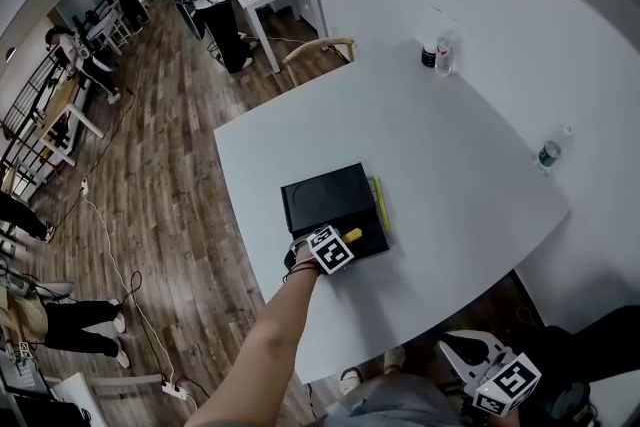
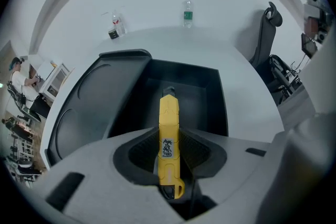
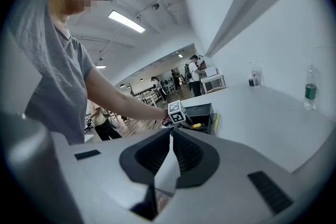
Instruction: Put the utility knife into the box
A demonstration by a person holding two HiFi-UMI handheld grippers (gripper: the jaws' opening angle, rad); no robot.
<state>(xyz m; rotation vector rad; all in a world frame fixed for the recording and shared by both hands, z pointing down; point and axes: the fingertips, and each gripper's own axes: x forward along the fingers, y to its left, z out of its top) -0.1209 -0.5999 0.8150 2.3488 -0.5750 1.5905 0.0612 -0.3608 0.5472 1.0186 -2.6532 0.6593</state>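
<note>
The left hand-held gripper pinches the yellow utility knife lengthwise between its jaws, the knife's far tip over the open black box on the tabletop.

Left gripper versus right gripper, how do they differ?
The left gripper grips the yellow utility knife; the right gripper is shut on nothing. The left gripper is over the open black box; the right gripper is off the table. Both are the same grey build.

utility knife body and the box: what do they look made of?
Utility knife: likely plastic, bright yellow, smooth moulded shell, slight sheen. Box: probably matte black plastic, rounded moulded edges and recesses; coated metal can't be ruled out.
</note>
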